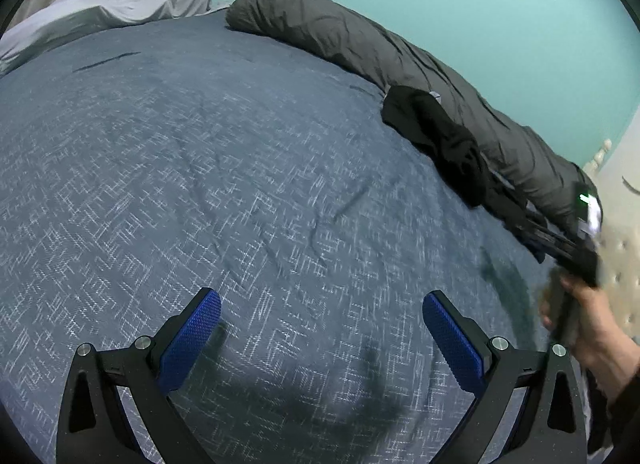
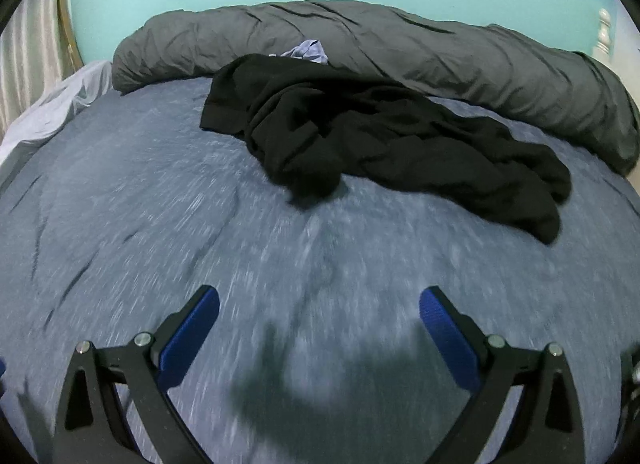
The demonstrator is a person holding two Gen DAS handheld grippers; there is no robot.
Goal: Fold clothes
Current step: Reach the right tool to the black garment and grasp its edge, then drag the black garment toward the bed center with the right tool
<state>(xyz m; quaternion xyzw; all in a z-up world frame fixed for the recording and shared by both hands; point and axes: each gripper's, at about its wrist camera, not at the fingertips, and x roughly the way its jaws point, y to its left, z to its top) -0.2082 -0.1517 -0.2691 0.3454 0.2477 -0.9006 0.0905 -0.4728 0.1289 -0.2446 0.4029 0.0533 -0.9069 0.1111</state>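
**Spotter:** Where's the garment from where you sit?

**Operator:** In my right wrist view the black garment point(image 2: 380, 144) lies crumpled in the upper middle of the frame, on the blue bedspread point(image 2: 160, 204), well ahead of the right gripper point(image 2: 319, 314). Its long axis runs from upper left down to the right side of the frame. The far edge touches the grey rolled duvet point(image 2: 400, 48), with a scrap of pale cloth point(image 2: 306, 51) poking out between them.

**Spotter:** Grippers?

**Operator:** Both spread wide, nothing between the blue pads. The left gripper point(image 1: 322, 318) hangs over bare bedspread, and in its view the garment point(image 1: 440, 140) sits far off at the right of the frame. My right hand point(image 1: 588, 324) is blurred at the right edge there.

**Spotter:** So which arm leads?

**Operator:** I judge the right is nearer; it faces the pile squarely. The nearest lump is the fold hanging toward me at centre frame, the thin tail toward the right side.

**Spotter:** Room to work?

**Operator:** Plenty. The whole lower and left part of both frames is open bedspread, only light creases. The duvet hems in the far side, so I'd drag the garment toward me before spreading it. A grey sheet point(image 1: 100, 8) sits upper left, well apart.
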